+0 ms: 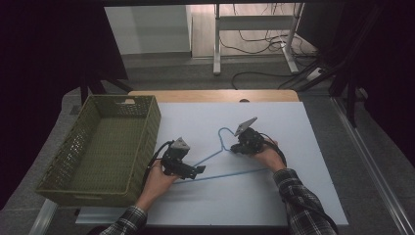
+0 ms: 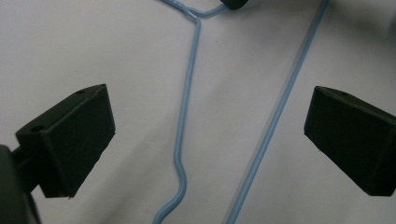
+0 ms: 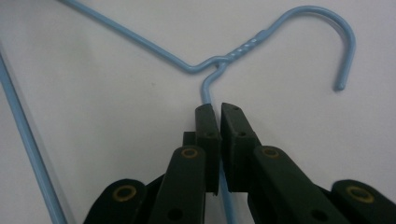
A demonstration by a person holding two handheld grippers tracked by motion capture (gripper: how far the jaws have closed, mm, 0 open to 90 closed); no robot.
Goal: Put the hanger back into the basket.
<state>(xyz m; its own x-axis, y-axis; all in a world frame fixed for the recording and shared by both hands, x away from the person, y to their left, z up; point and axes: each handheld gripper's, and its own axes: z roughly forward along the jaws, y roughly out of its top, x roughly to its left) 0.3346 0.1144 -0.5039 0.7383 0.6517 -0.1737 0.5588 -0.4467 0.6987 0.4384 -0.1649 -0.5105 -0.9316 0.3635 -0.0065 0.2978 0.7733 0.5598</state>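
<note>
High view: thin blue wire hanger (image 1: 221,155) lies flat, right gripper (image 1: 243,145) pinching it, left gripper (image 1: 188,170) spread wide.

No readable text, labels, brands, numbers or signs in any view.
</note>
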